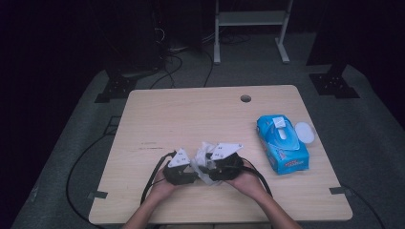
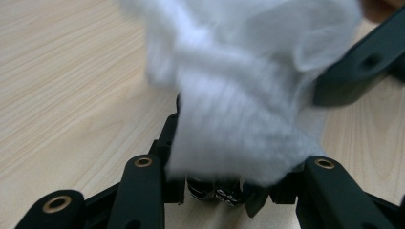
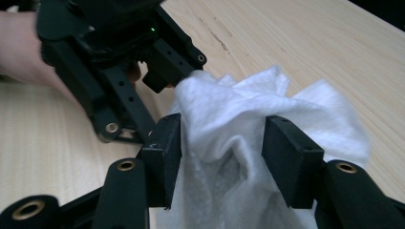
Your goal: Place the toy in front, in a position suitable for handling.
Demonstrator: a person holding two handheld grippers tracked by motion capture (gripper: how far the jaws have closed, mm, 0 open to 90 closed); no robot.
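In the left gripper view, the white wipe (image 2: 239, 95) is blurred and runs off the top edge, and it covers the tips of the left gripper (image 2: 215, 183), so the contact between pads and wipe cannot be read there. In the right gripper view, the wipe's lower part is cut off by the bottom edge. In the high view, the print on the blue wipe pack (image 1: 282, 143) is too small to read, and the forearms are cut off by the bottom edge.
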